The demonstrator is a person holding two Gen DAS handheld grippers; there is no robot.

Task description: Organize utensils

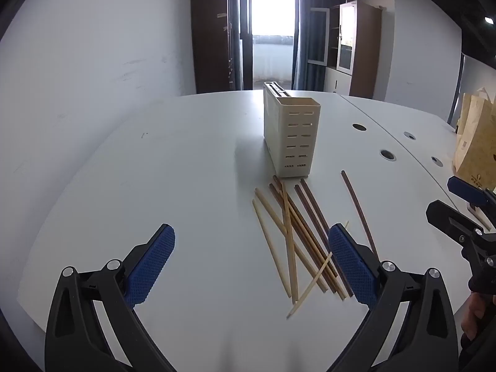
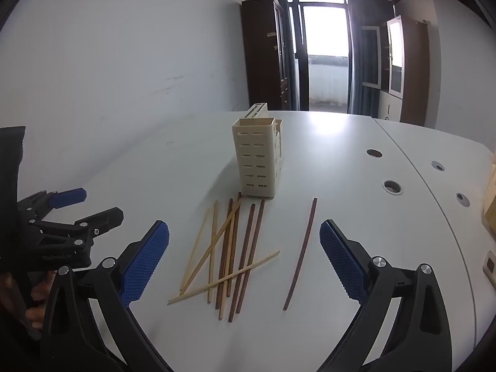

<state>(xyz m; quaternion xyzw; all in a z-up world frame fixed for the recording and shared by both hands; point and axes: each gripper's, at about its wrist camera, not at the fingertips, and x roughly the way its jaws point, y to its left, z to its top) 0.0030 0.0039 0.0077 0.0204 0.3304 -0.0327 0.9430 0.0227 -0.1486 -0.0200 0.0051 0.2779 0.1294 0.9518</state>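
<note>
Wide-open right gripper (image 2: 245, 263) above scattered chopsticks (image 2: 229, 257), cream holder (image 2: 255, 161) behind.

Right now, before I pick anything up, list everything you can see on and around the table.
Holder: one, cream, slotted, upright mid-table beyond the sticks.
Light chopsticks: about five, pale wood, crossed in a loose pile in front of the holder.
Dark chopsticks: about five, brown, mixed into the same pile.
Lone chopstick: one, dark brown, lying apart to the right of the pile.
Table: white, with round cable holes on its right side.
Paper bag: brown, at the table's right edge.
Cabinets: dark brown, by the bright doorway.
Left gripper: black with blue pads, open, empty.
Right gripper: black with blue pads, open, empty, above the pile.
</note>
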